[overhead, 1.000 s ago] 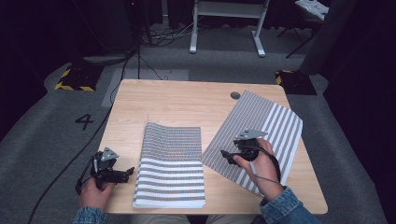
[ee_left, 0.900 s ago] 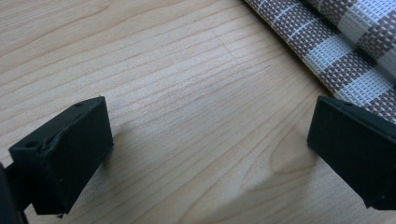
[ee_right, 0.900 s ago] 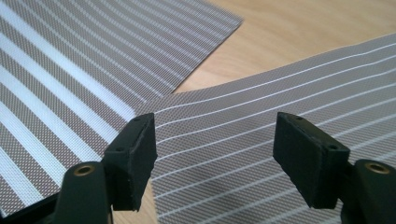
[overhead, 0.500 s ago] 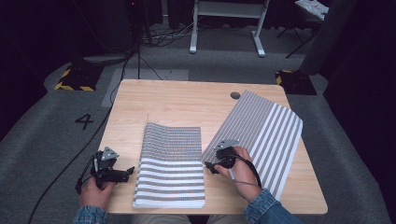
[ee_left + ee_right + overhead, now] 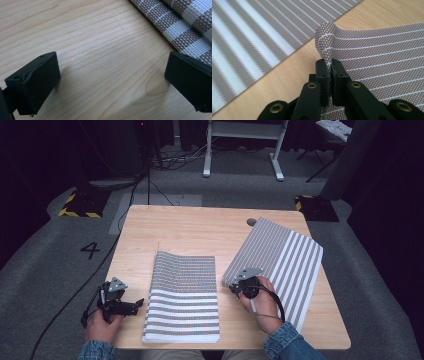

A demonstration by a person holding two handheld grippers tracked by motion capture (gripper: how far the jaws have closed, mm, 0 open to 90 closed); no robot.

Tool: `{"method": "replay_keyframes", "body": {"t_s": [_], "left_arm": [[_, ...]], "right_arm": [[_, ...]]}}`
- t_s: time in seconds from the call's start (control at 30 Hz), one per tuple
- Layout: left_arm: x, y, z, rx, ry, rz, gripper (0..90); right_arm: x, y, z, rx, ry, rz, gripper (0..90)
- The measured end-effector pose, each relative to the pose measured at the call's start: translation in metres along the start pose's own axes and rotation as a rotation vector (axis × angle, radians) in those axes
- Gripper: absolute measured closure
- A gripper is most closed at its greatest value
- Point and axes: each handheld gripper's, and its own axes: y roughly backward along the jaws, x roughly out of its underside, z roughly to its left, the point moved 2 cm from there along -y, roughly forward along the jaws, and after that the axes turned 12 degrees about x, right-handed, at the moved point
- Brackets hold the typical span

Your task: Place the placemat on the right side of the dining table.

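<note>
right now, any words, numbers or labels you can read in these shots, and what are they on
"4": a dark numeral on the grey floor, left of the table.
No other text can be read. The two striped mats carry only woven stripes, and neither gripper shows a label.

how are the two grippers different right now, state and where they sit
The left gripper has its jaws wide apart with bare wood between them, holding nothing; the right gripper has its jaws closed on a lifted corner of the angled striped mat. The left gripper hovers over the table just beside the middle striped mat, not touching it; the right gripper sits at its mat's near-left corner. Both are hand-held with black jaws.
</note>
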Motion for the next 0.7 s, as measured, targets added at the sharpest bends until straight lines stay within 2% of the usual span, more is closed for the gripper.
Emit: {"method": "replay_keyframes", "body": {"t_s": [0.03, 0.07, 0.1, 0.17, 0.2, 0.43, 0.63, 0.7], "left_arm": [[0.000, 0.000, 0.000, 0.001, 0.001, 0.000, 0.2], [0.000, -0.001, 0.000, 0.000, 0.001, -0.003, 0.2], [0.000, -0.001, 0.000, -0.002, 0.001, -0.003, 0.2], [0.000, -0.001, 0.000, -0.003, 0.001, -0.003, 0.2], [0.000, -0.001, 0.000, -0.003, 0.001, -0.003, 0.2], [-0.001, -0.001, 0.001, -0.003, 0.000, -0.002, 0.2], [-0.001, -0.001, 0.001, -0.003, 0.000, -0.002, 0.2], [-0.001, -0.001, 0.001, -0.004, 0.000, -0.002, 0.2]], "right_arm": [[0.004, 0.006, 0.002, -0.034, -0.003, -0.014, 85.8], [0.004, 0.006, 0.002, -0.034, -0.003, -0.014, 85.8], [0.009, 0.013, 0.003, -0.063, -0.011, -0.019, 85.3], [0.012, 0.016, 0.004, -0.075, -0.014, -0.023, 84.9], [0.018, 0.024, 0.005, -0.100, -0.022, -0.024, 83.5], [0.038, 0.045, 0.008, -0.143, -0.049, -0.033, 80.9], [0.057, 0.059, 0.011, -0.158, -0.065, -0.024, 80.4], [0.062, 0.063, 0.011, -0.156, -0.058, -0.017, 79.6]]}}
